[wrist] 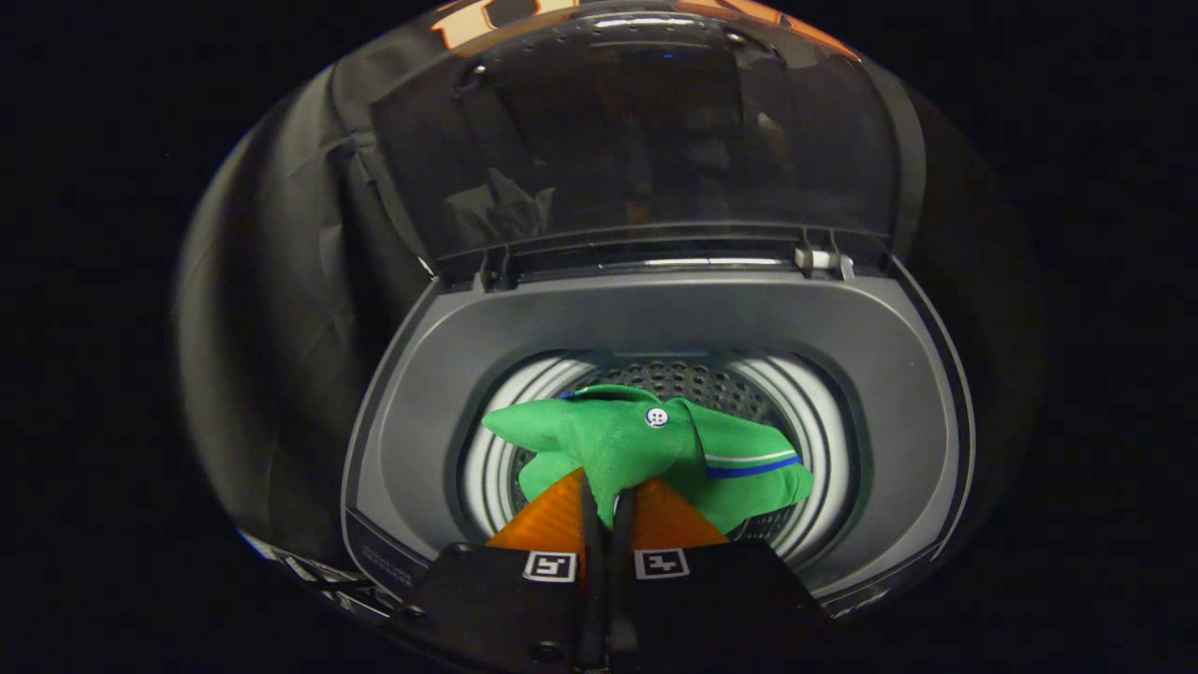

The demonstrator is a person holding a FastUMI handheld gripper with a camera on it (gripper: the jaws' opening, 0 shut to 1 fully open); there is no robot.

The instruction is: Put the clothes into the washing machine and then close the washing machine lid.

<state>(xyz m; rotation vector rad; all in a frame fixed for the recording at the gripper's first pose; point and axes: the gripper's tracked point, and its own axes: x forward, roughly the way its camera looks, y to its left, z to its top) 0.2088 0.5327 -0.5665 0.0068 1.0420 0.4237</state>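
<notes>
A green shirt (pixel 646 449) with a white button and a blue and white stripe on its trim hangs bunched over the mouth of the washing machine drum (pixel 814 440). My gripper (pixel 605 491) is shut on a fold of that shirt, the cloth pinched between the two orange fingers (pixel 552 520). The shirt sits directly above the perforated drum, inside the grey top opening (pixel 524 328). The machine's dark see-through lid (pixel 646 131) stands raised upright beyond the opening, hinged at the back.
The grey rim of the machine (pixel 936 412) rings the drum on all sides. A white latch piece (pixel 816 259) sits at the back hinge line. Black booth cloth (pixel 271 309) hangs left of the machine.
</notes>
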